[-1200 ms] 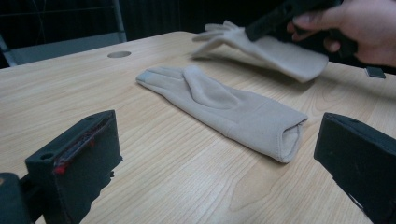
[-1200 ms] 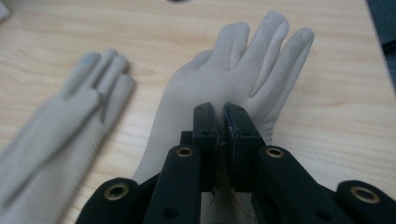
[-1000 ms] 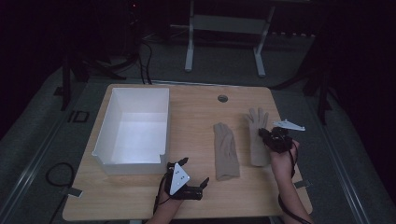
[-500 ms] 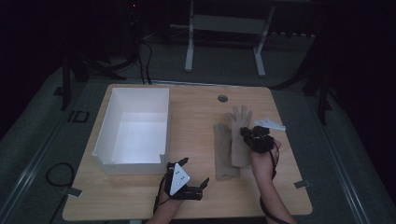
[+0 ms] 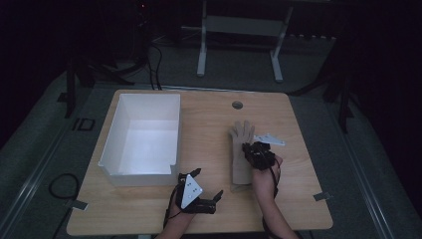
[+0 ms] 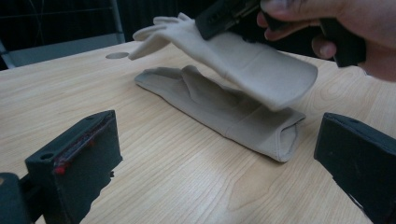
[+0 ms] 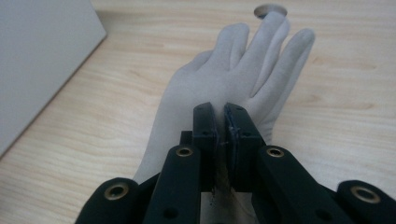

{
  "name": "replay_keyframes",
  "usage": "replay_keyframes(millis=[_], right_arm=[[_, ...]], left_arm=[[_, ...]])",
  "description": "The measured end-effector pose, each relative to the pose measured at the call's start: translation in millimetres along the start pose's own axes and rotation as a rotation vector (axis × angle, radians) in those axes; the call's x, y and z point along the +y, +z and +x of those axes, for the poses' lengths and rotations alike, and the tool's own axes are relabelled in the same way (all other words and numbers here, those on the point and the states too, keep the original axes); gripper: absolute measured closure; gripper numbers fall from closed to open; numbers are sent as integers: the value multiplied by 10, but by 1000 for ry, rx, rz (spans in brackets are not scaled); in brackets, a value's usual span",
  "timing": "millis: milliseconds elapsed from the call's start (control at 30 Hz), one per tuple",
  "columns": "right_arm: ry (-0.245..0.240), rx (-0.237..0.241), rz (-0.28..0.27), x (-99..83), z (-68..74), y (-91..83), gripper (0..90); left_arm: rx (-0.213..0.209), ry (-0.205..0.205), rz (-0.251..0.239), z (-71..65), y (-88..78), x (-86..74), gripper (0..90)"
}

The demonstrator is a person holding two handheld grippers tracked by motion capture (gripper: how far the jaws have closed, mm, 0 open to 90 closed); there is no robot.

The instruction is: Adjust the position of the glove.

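On the wooden table [image 5: 298, 199], seen from high up, a white box [image 5: 142, 137] sits at the left with no lid. A pale glove [image 5: 242, 149] is in the middle, and the right gripper [image 5: 256, 153] sits over it. The left gripper [image 5: 206, 191] rests near the front edge, well apart from the glove, with its jaws spread wide and nothing between them.

In the left gripper view there are really two gloves. The lifted glove [image 6: 243, 60] hangs in the air, pinched by the far gripper. The flat glove [image 6: 219, 109] lies on the table right under it.

In the right gripper view the two black jaws are squeezed tight on the glove's cloth, near the palm [image 7: 219, 88]. The glove's fingers point away toward a round hole [image 7: 272, 9] in the table.

The pinch holds just a little fold of cloth. I think a quick jerk could make the glove slip out and drop. It could also land crooked on the other one. The floppy cuff may drag and push the flat glove out of place.
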State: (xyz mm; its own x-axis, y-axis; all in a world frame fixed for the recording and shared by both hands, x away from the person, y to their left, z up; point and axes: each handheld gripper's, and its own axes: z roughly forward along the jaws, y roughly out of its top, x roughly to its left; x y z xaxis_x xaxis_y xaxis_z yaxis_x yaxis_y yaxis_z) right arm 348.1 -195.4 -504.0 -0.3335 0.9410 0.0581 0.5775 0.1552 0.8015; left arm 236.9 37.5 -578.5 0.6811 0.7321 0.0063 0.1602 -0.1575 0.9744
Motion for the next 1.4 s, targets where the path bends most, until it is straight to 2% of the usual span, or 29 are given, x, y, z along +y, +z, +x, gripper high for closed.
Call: replay_keyframes(millis=[133,433,700,767,867,1033,1067,1133,1167,1233,1267,1300,1400], right_arm=[[-8,-6,31,-75,-9,72,836],[6,12,87,-226,-23,176,826],[-12,25,113,-288,-21,250,787],[-10,34,111,-286,-33,244,737],[-23,52,95,-271,-51,199,575],[-56,86,64,-216,-87,108,379],[-62,122,58,-193,-110,87,335],[-80,146,68,-170,-148,60,246],[-89,176,62,-162,-170,49,218],[-80,212,39,-158,-228,14,179],[-94,223,25,-160,-254,2,146],[-124,230,18,-158,-282,-10,145],[-155,263,1,-152,-385,-40,165]], left_arm=[[1,1,0,-1,0,0,7],[2,3,2,-3,-1,1,7],[0,9,1,-8,1,1,7],[-3,13,2,-11,1,1,7],[-5,15,1,-14,1,1,7],[-11,6,2,-2,0,1,8],[-12,5,1,0,0,0,8],[-15,1,2,7,3,1,8],[-15,1,2,7,3,1,8],[-28,-35,24,24,10,6,8],[-33,-54,42,31,11,9,8],[-27,-59,48,35,13,11,8],[-12,-49,48,29,22,13,8]])
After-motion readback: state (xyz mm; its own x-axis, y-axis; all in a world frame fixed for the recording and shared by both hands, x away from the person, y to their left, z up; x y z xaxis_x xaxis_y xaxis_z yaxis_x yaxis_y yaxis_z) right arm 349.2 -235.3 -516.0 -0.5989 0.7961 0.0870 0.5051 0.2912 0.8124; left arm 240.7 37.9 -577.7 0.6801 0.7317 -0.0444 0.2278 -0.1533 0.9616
